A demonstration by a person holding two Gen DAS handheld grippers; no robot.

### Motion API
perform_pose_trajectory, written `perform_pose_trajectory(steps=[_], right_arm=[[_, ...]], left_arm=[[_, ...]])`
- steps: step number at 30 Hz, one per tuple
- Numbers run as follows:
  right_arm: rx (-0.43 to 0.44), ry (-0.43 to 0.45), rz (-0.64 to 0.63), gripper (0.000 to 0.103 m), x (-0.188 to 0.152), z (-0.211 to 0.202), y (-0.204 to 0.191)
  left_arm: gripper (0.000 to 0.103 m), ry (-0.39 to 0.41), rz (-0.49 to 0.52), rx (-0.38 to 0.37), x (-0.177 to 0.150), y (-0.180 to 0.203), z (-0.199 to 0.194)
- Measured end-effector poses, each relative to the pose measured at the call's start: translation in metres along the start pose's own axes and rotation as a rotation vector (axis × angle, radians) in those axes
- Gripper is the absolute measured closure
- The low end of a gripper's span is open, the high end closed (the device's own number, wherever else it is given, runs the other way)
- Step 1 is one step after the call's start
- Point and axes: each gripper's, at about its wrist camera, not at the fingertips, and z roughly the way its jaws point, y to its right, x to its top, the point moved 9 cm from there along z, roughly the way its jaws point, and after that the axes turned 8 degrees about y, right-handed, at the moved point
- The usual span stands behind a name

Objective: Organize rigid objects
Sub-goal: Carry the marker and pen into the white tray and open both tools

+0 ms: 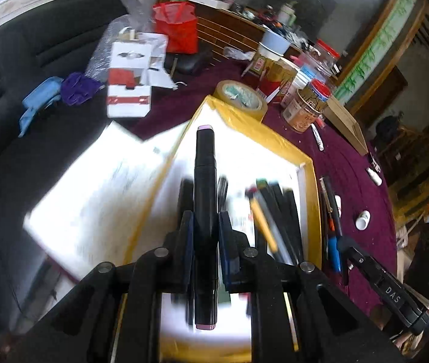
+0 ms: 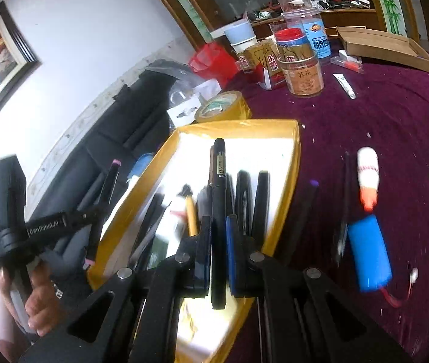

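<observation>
Two black pens — marker (image 1: 205, 181) pink-capped, pen (image 2: 219, 211) slim.

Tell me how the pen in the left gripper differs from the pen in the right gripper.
The marker in the left gripper is thick with pink ends; the pen in the right gripper is slim, all black, with a label band. Both are clamped mid-body over the yellow tray.

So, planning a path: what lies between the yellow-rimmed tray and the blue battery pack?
In the right wrist view, a purple-tipped black marker lies on the maroon cloth.
</observation>
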Motion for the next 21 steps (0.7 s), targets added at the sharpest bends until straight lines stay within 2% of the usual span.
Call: perform_pose_trajectory(steps=[5,10,13,17,21], right_arm=[[-0.049,-0.041,0.014,0.095,0.026,0.044,0.014],[-0.098,-0.079,0.034,0.095,0.027,0.083,0.037],[-0.081,-0.095,0.063,0.095,0.022,0.092,0.045],[-0.073,-0.084,0.037,0.095,0.022,0.094,0.042],[-0.095,-0.090,-0.031,0.094,0.018,0.099,0.035]], left_arm=[[0.090,-0.068,0.097,0.007,0.035,0.020,0.056],[0.090,-0.164,0.134,0.048,0.039,0.021,0.111],[0.090,-0.203,0.136,0.041,0.031,0.022,0.126],[0.090,-0.228,0.135,0.081,0.027,0.016,0.139],[0.090,-0.213,0.148,0.090,0.029,0.018,0.140]])
